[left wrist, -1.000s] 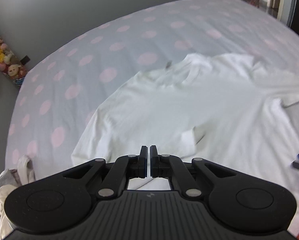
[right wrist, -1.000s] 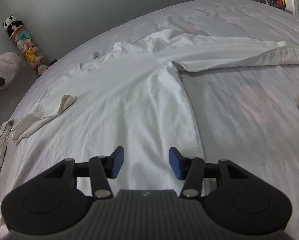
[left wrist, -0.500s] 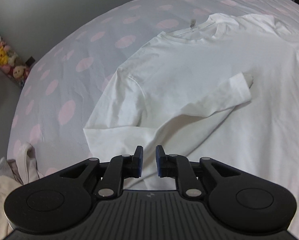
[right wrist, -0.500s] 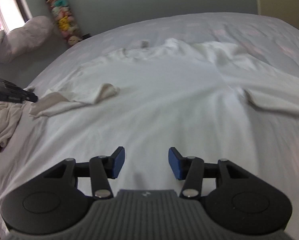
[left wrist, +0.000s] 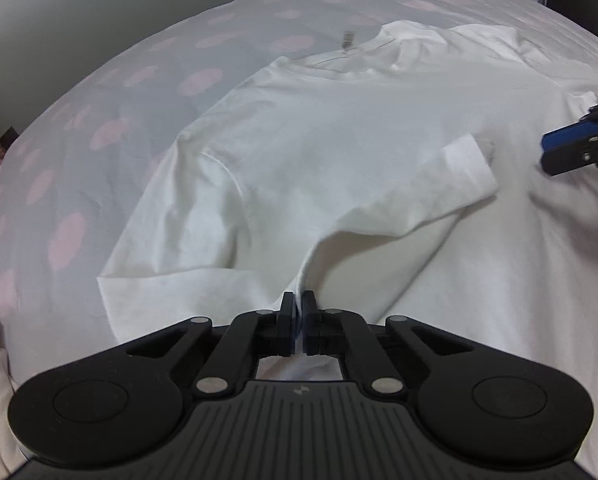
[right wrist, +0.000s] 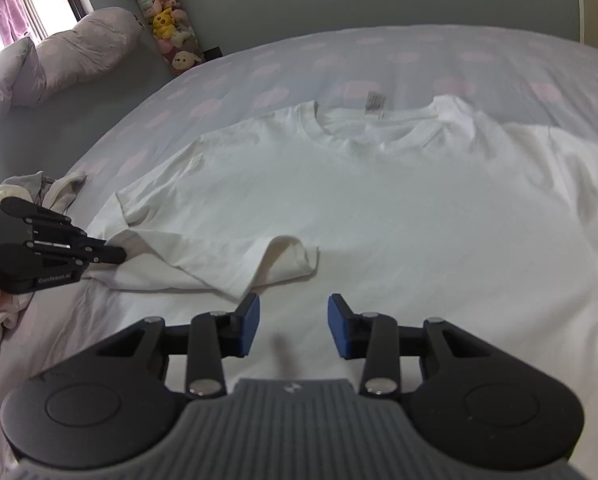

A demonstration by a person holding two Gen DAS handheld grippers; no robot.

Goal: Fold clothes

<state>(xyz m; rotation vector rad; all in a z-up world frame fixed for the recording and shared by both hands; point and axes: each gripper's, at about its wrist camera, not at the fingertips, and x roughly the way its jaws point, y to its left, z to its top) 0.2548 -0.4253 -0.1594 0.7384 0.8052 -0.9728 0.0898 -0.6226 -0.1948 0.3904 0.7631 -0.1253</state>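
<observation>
On the pink-dotted bedsheet (right wrist: 259,60), white cotton long-sleeved shirt (right wrist: 379,200) lies collar-far; left gripper (left wrist: 299,312) pinches its sleeve fold; spread-jawed right gripper (right wrist: 293,326) nearest the cuff (right wrist: 291,258), just ahead-left.

A bed with a pale sheet of pink dots (right wrist: 275,68) carries a white long-sleeved shirt (right wrist: 379,208) spread flat and crumpled clothes (right wrist: 55,186) at its left edge.

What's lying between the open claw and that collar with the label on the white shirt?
In the right wrist view, between the right gripper and the collar, only the white shirt body lies, with the folded-in sleeve cuff just left.
</observation>
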